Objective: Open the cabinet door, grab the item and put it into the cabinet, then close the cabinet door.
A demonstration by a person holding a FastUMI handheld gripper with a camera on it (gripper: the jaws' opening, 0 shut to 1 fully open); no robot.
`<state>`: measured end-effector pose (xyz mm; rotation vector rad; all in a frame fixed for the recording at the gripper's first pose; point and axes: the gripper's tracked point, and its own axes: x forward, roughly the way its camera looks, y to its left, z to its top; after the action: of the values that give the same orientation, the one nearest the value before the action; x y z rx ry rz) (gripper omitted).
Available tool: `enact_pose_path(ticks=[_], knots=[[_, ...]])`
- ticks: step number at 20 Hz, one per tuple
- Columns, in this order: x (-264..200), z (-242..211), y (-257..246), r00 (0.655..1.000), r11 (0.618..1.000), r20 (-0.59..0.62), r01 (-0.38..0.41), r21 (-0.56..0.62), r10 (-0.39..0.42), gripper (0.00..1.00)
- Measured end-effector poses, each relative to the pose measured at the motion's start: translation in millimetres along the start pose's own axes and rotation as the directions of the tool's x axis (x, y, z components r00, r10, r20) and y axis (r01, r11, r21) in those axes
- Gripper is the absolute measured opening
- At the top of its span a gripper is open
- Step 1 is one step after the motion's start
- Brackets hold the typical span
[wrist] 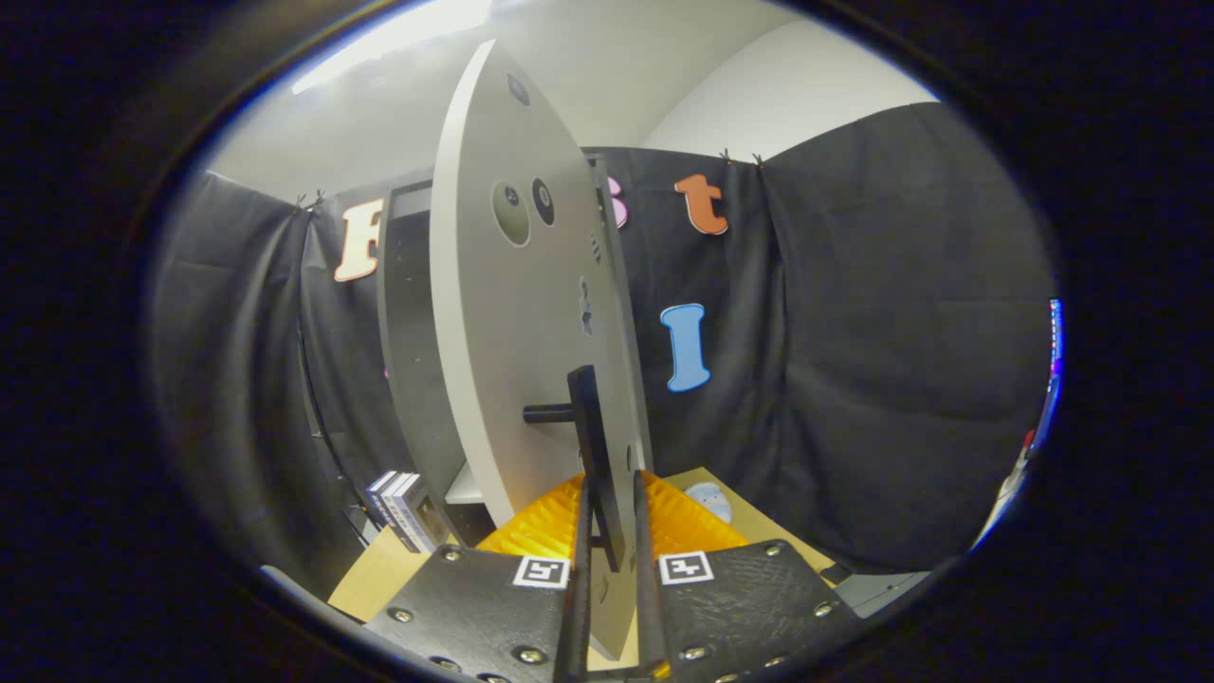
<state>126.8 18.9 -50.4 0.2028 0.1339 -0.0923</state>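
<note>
Gripping: we see the gripper [607, 560] with its 2 fingers closed narrowly on the dark door handle [593, 455].
Door: the white cabinet door [503, 332] stands swung open, edge-on just ahead of us.
Cabinet: the cabinet [408, 360] sits behind it, its interior dark.
Item: 2 small boxes [403, 512] stand on the table [379, 574], left of the door.

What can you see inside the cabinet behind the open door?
Past the door, a dark inside wall and a shelf edge show; the door hides the rest. The tongs grip its handle.
</note>
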Motion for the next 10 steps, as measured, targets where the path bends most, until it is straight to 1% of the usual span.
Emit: enact_pose_path(ticks=[4,6,7,10], knots=[[0,0,0,1.000,1.000,0.001,-0.005,0.015,0.005,0.20],[4,2,-6,1.000,1.000,0.016,0.007,-0.003,-0.007,0.14],[4,4,-12,1.000,1.000,0.020,0.006,-0.005,-0.006,0.14],[6,6,-8,0.999,0.999,0.025,-0.030,0.009,0.030,0.14]])
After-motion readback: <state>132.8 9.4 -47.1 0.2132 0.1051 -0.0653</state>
